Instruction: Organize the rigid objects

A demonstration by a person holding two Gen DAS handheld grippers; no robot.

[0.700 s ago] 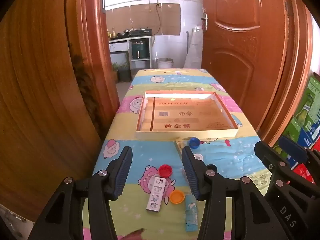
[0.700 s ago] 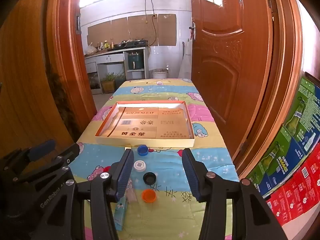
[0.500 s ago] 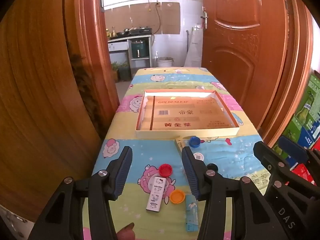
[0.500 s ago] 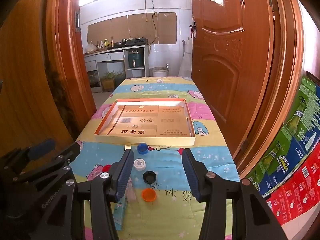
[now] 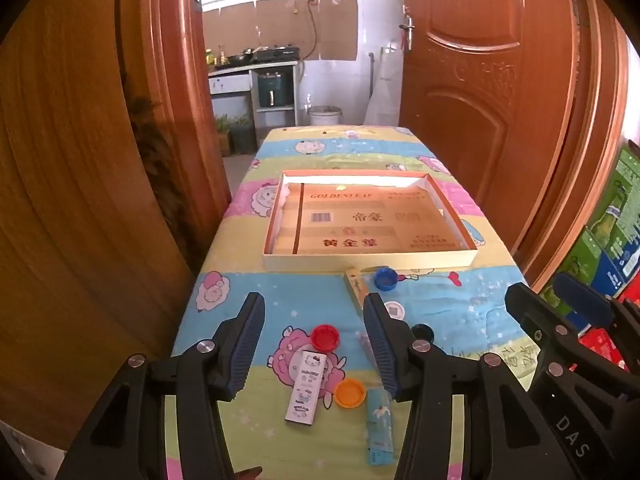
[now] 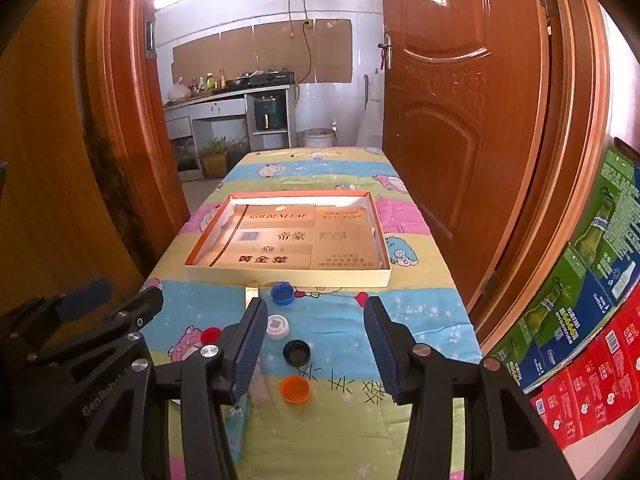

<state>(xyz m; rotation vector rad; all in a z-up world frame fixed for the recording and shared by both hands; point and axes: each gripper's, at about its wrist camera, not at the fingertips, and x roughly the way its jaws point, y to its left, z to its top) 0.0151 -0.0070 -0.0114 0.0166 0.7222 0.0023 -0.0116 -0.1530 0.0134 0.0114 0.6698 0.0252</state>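
Same caps (image 5: 325, 337), claws slightly nearer.

left claw (image 5: 314, 346): wide apart, empty | right claw (image 6: 316, 346): wide apart, empty

A shallow cardboard tray (image 5: 370, 258) lies flat and empty. Just before its near wall sits a blue cap (image 5: 385, 279); nearer lie a white cap (image 6: 278, 326), black cap (image 6: 296, 351), red cap (image 5: 325, 337), orange cap (image 5: 350, 392), a white cartoon-printed box (image 5: 305, 388) and a light-blue box (image 5: 379, 424).
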